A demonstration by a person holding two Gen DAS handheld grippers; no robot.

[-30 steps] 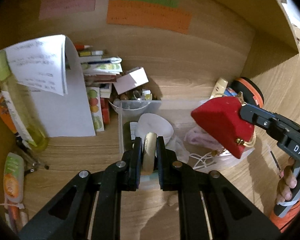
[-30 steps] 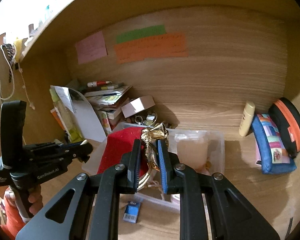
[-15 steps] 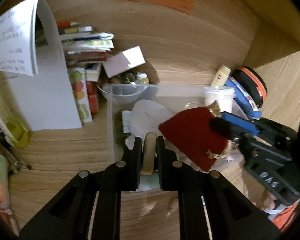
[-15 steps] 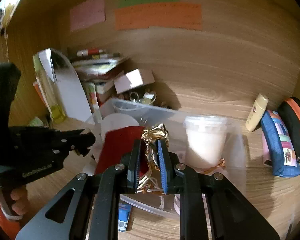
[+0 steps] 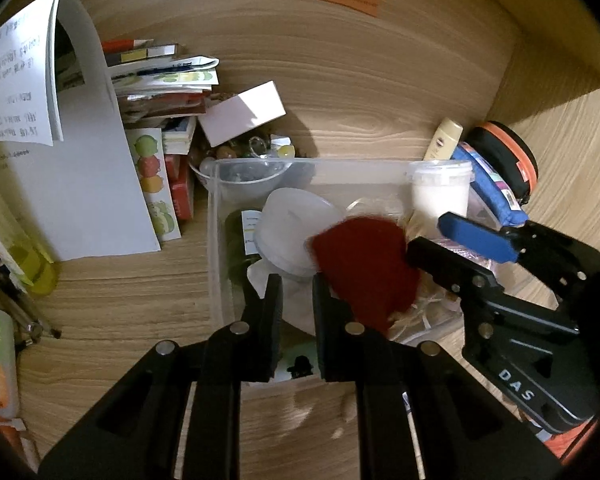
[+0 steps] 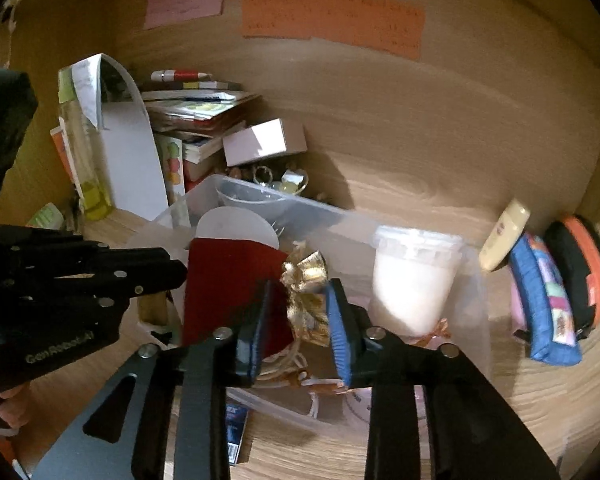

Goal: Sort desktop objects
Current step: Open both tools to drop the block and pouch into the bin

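Two black tongs reached into the clear plastic bin [image 5: 216, 240] near the desk's back edge. The left tongs [image 5: 296, 292] pinched a cream roll [image 6: 152, 308]. The right tongs [image 6: 298, 300] were opening, with the gold-trimmed red velvet pouch [image 6: 220, 280] loose between their jaws, inside the bin.

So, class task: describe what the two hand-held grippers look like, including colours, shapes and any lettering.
Both are matte black with angular, slotted fingers and silver rivets. The right hand-held gripper has ribbed blue pads on its fingers and white letters "DAS" on its body. The left hand-held gripper has black pads, with grey lettering on its body that is hard to read. An orange sleeve shows at the frame edges.
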